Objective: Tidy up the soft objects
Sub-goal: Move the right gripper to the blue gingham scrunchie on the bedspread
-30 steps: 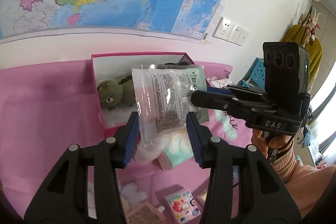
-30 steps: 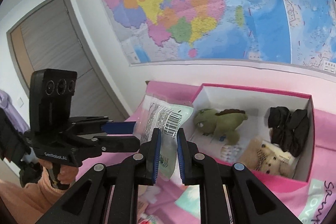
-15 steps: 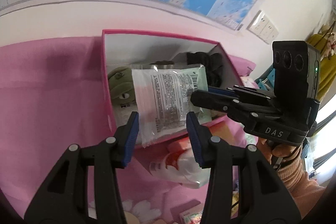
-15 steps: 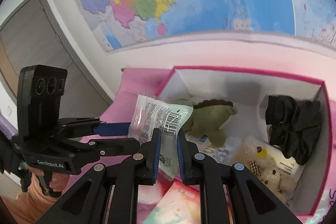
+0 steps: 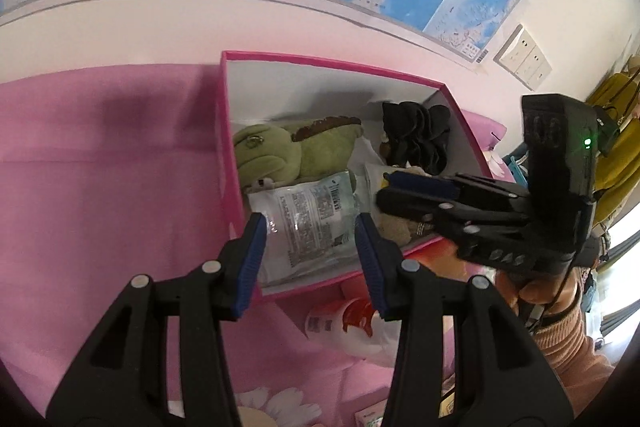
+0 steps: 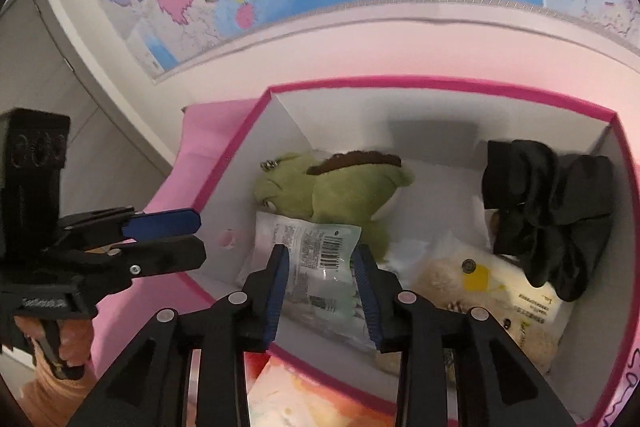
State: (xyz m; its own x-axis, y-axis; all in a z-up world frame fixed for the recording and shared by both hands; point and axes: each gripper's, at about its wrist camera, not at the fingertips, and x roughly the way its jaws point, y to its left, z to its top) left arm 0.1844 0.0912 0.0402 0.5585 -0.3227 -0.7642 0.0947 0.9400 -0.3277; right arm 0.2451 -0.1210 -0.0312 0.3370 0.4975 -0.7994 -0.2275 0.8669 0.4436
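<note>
Already the clear packet [image 6: 316, 259] lay inside the pink box [image 6: 400, 83] against the green plush [image 6: 332, 187], the right gripper [image 6: 320, 279] opening off it; the left gripper [image 5: 308, 247], narrowly set, seemed to pinch its edge, so withdrawing might drag it out

Glossy plastic packet [image 6: 316, 259], fuzzy plush frog [image 6: 332, 187]
</note>
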